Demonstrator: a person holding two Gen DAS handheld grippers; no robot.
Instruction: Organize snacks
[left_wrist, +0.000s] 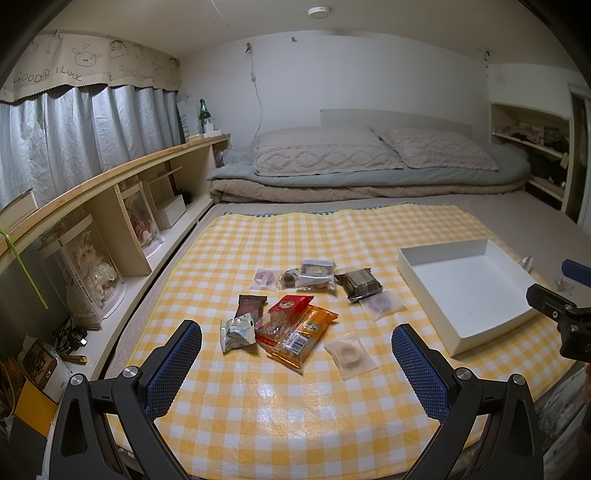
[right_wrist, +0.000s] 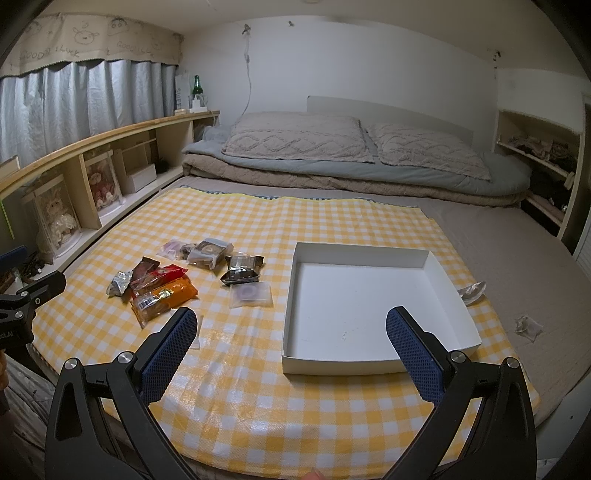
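Overhead, both mesh-padded grippers (left_wrist: 295, 354) (right_wrist: 291, 339) spread wide above crinkly snack packets (left_wrist: 291, 328), square white box (right_wrist: 369, 295).

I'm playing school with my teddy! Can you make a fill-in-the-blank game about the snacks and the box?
1. The white box has ____ snacks inside it.
2. The snacks lie on a cloth checked white and ____.
3. Both the left gripper and right gripper are ____.

Missing words: no; yellow; open

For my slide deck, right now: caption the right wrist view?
Open right hand-held gripper hovers before an empty white box, snack packets scattered left on the checked cloth.
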